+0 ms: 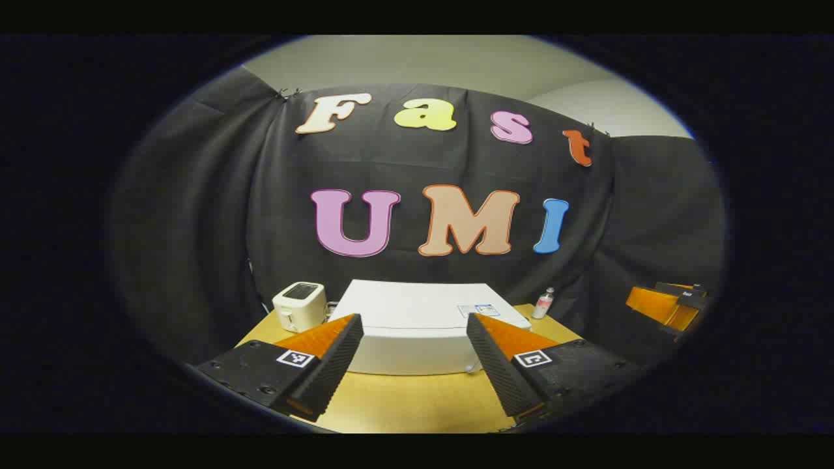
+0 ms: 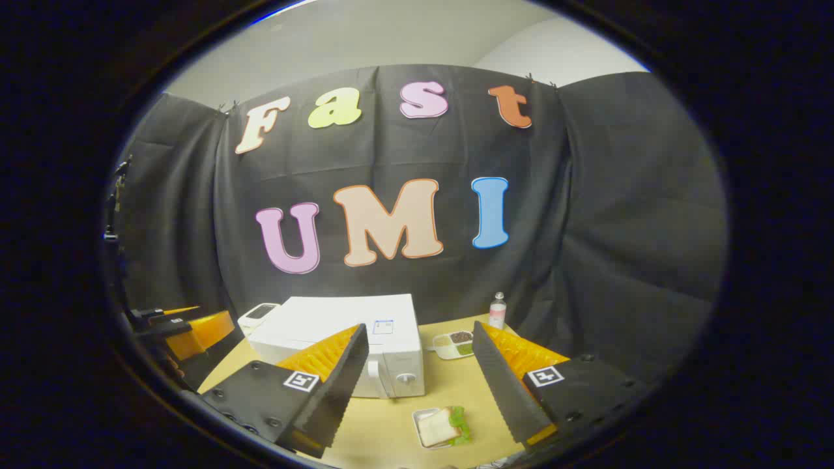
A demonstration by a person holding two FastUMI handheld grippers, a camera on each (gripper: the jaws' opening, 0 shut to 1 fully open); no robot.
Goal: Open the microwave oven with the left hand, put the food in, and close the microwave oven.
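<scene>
Left hand-held gripper [image 1: 414, 365]: held above the near edge of the surface [image 1: 404, 404], fingers spread wide with nothing between them, aimed at the microwave.
Toaster [image 1: 299, 306]: small and pale, at the back left, just beside the microwave.
Microwave oven [image 2: 352, 339]: a white box in the middle of the surface, door shut, a round knob low on its front right panel. Likely heavy and rigid, so I'd expect it to stay put under a pull. I can't make out a handle; the door's edge next to the control panel looks the likeliest place to take hold.
Food [image 2: 442, 426]: a sandwich with green leaves in a small shallow tray, on the surface in front of the microwave's right corner. Soft and light, I'd guess; better gripped by the tray's rim than by the bread.
Right hand-held gripper [image 2: 417, 391]: fingers wide apart, empty, above the tray.
</scene>
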